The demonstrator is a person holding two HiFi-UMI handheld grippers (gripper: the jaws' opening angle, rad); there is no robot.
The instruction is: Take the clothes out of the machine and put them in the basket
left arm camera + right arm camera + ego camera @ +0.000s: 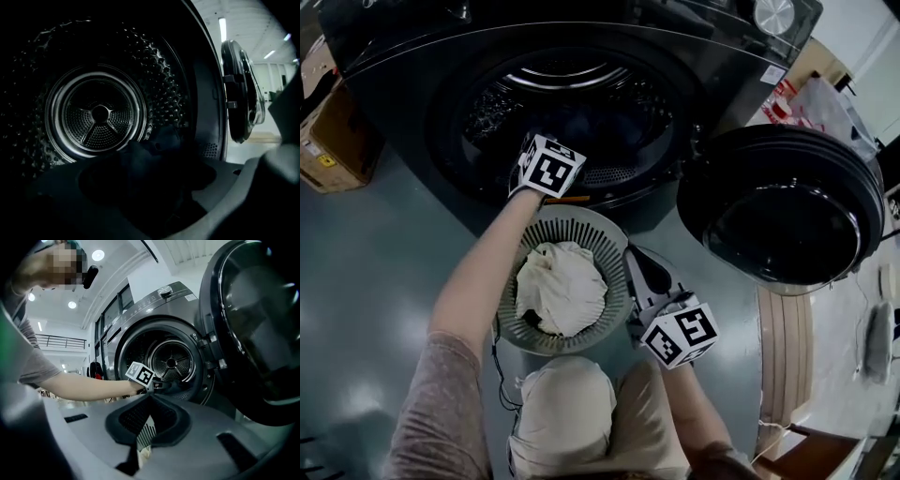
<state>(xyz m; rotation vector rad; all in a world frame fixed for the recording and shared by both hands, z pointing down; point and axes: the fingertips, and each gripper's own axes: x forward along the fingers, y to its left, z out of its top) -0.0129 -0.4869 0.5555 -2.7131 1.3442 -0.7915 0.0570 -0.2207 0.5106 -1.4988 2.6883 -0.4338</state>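
The dark front-loading machine (412, 84) stands with its drum (96, 115) open. Dark clothes (152, 159) lie heaped at the drum's front bottom. My left gripper (154, 192) reaches through the drum mouth, jaws spread wide on either side of that heap, pads not pressing on it. From the head view only its marker cube (548, 169) shows. Below the machine, the round grey slatted basket (614, 244) holds a cream cloth (562, 286). My right gripper (634, 264) hangs at the basket's right rim, jaw tips together (150, 398). Basket slats (147, 430) show through the gap behind the tips.
The round machine door (787, 206) hangs open to the right, close to my right gripper. A cardboard box (328, 141) stands at the left. Wooden boards (787, 347) lie at the right, and a plastic bag (825, 103) behind the door. My knee (562, 412) is just below the basket.
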